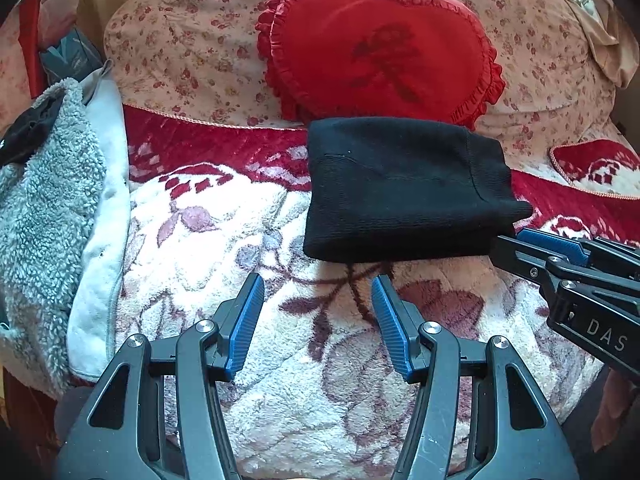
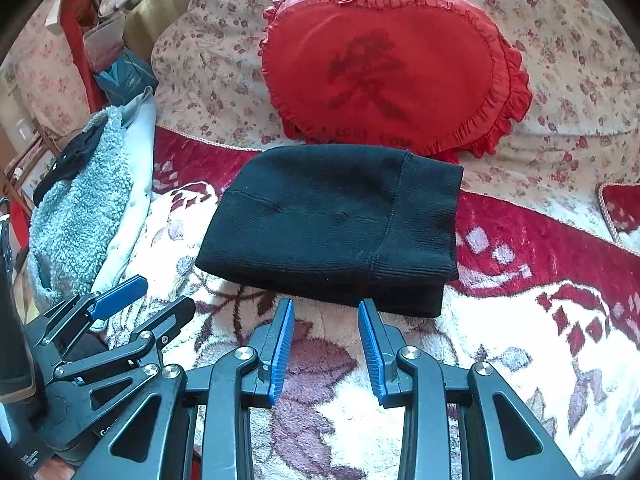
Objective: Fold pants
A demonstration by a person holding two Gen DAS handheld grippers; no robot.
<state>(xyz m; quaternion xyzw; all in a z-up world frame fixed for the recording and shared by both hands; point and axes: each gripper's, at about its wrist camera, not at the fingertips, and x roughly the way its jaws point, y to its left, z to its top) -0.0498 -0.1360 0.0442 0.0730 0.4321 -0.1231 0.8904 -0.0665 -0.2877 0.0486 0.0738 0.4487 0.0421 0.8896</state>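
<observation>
Both of my grippers hang over the bed with nothing in them. My left gripper (image 1: 318,286) has its blue ribbed pads spread well apart above the fluffy white blanket with a maroon flower pattern (image 1: 280,360); nothing sits between them. My right gripper (image 2: 326,308) has its pads parted a little narrower, also empty, their tips just short of the near edge of the folded black knit pants (image 2: 328,228).

From the left wrist view, those pants (image 1: 400,188) lie flat as a compact bundle on the blanket, just beyond my left gripper and slightly right of it. Far behind them a red heart-shaped frilled cushion (image 1: 380,48) leans on a cream floral-print pillow (image 1: 180,52). At the left edge a grey fleece garment (image 1: 44,200) lies in a heap, well apart from the pants.
</observation>
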